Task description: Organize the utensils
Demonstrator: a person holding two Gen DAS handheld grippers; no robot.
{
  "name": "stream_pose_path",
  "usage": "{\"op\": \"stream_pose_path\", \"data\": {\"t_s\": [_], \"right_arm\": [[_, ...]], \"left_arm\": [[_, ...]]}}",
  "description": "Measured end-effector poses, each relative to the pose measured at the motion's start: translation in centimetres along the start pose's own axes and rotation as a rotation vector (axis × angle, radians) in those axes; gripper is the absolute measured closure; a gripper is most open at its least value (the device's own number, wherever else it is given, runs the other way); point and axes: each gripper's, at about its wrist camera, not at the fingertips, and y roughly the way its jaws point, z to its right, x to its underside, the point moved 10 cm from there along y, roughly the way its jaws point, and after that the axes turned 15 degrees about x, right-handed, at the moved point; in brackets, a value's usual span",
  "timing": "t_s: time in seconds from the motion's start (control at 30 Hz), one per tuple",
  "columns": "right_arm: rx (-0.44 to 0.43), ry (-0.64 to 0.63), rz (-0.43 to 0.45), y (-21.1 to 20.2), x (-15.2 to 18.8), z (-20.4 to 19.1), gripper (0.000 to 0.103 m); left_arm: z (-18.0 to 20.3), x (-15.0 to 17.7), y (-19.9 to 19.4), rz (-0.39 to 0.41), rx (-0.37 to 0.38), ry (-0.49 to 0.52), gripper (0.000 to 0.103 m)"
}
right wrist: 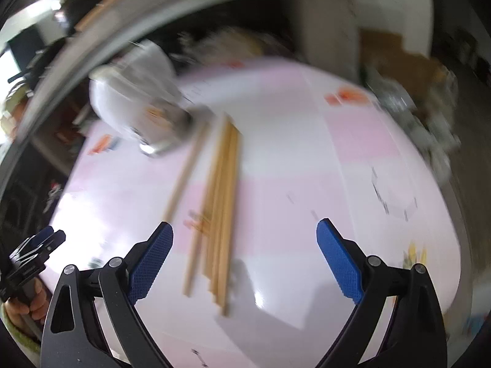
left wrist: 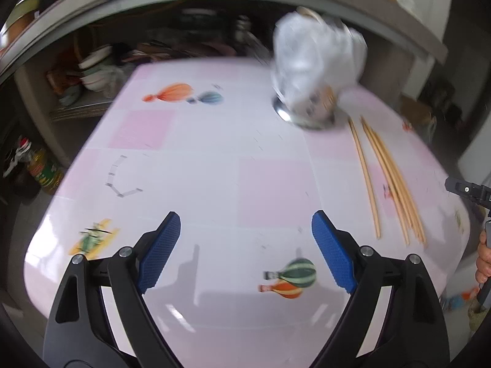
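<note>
Nearest you, the right gripper (right wrist: pixel 245 256) stands with its jaws wide apart and nothing between the pads, hovering over the near ends of the chopsticks (right wrist: pixel 221 214); the left gripper (left wrist: pixel 246 250) is likewise spread and empty above a bare stretch of the pink patterned tablecloth (left wrist: pixel 190 153). The chopsticks lie flat on the cloth, a bundle side by side with one stick just apart to its left in the right wrist view. Judge them light, stiff and smooth, so they may roll or fan out when pinched; take hold across the bundle near mid-length. Beyond their far ends stands a metal holder (right wrist: pixel 162 144) wrapped in a white plastic bag (left wrist: pixel 316 61), probably their destination, though blur hides its opening.
</note>
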Motion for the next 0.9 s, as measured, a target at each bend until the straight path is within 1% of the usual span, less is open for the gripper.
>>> {"op": "stream_pose_path", "data": {"t_s": [0.1,0.17,0.23,0.3,0.43,0.53,0.7,0.9], "right_arm": [[0.06,0.046,-0.055,1.5,2.1,1.4,0.011],[0.087,0.039,-0.067,1.9,2.7,1.4,0.011],[0.104,0.015,-0.068,2.2,2.9,1.2,0.011],[0.105,-0.002,-0.058,2.3,3.1,1.1,0.007],[0.11,-0.005,-0.038,2.5,3.0,1.1,0.007],[0.101,-0.005,-0.055,3.1,3.2,1.0,0.007],[0.075,0.0,-0.058,3.7,3.3,0.9,0.007],[0.067,-0.012,-0.045,4.0,3.3,0.7,0.006]], "left_arm": [[0.9,0.9,1.8,-0.046,0.002,0.021,0.019],[1.1,1.3,2.8,-0.072,-0.006,0.033,0.02],[1.3,1.8,3.7,-0.098,-0.021,0.046,0.019],[1.2,2.1,4.4,-0.122,-0.041,0.052,0.019],[0.9,2.6,5.2,-0.145,-0.059,0.04,0.019],[0.9,2.7,5.5,-0.147,-0.076,0.05,0.015],[0.9,2.5,5.9,-0.144,-0.074,0.044,0.01],[0.9,2.4,6.1,-0.133,-0.075,0.046,0.008]]}}
